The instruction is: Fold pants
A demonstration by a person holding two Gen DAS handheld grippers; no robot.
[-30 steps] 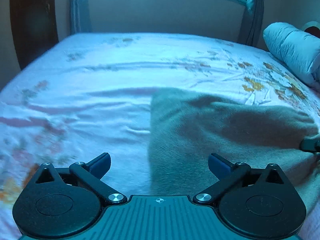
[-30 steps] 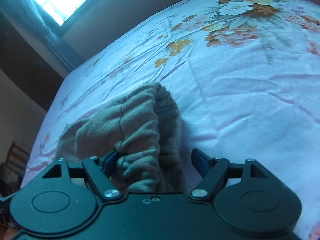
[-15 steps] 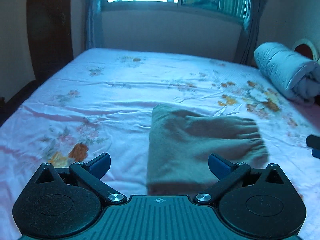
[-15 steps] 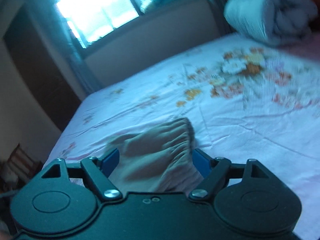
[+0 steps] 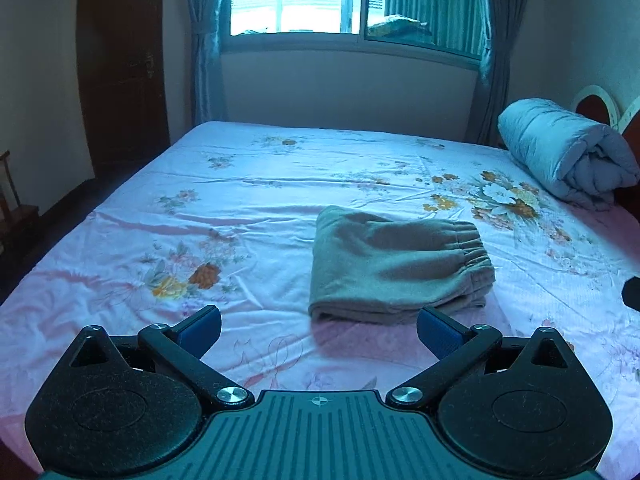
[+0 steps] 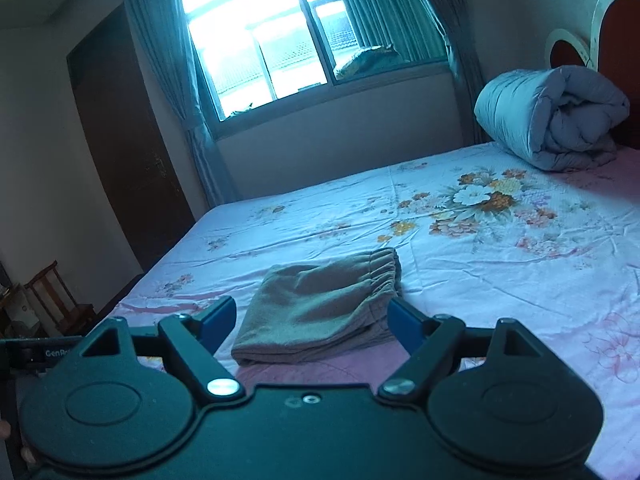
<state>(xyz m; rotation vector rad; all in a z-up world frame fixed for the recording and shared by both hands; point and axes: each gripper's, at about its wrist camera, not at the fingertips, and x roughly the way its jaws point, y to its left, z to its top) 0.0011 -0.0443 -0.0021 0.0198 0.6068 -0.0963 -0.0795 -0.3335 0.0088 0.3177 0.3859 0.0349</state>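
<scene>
The grey-brown pants [image 5: 394, 266] lie folded into a compact rectangle on the floral bed sheet [image 5: 240, 208], elastic waistband on the right side. They also show in the right wrist view [image 6: 320, 304]. My left gripper [image 5: 318, 330] is open and empty, raised just in front of the pants' near edge. My right gripper [image 6: 310, 322] is open and empty, also held back from the pants, apart from them. A dark bit of the right gripper shows at the left wrist view's right edge [image 5: 632, 294].
A rolled grey-blue duvet [image 5: 564, 148] lies at the headboard end on the right; it also shows in the right wrist view [image 6: 552, 114]. A window with curtains [image 5: 344, 0] is behind the bed. A dark door [image 5: 120, 64] and a wooden stand [image 6: 56, 300] are at the left.
Both grippers have pulled back and up from the pants. The right gripper, which had the waistband between its fingers a second ago, is now clear of the cloth. The pants lie folded.
</scene>
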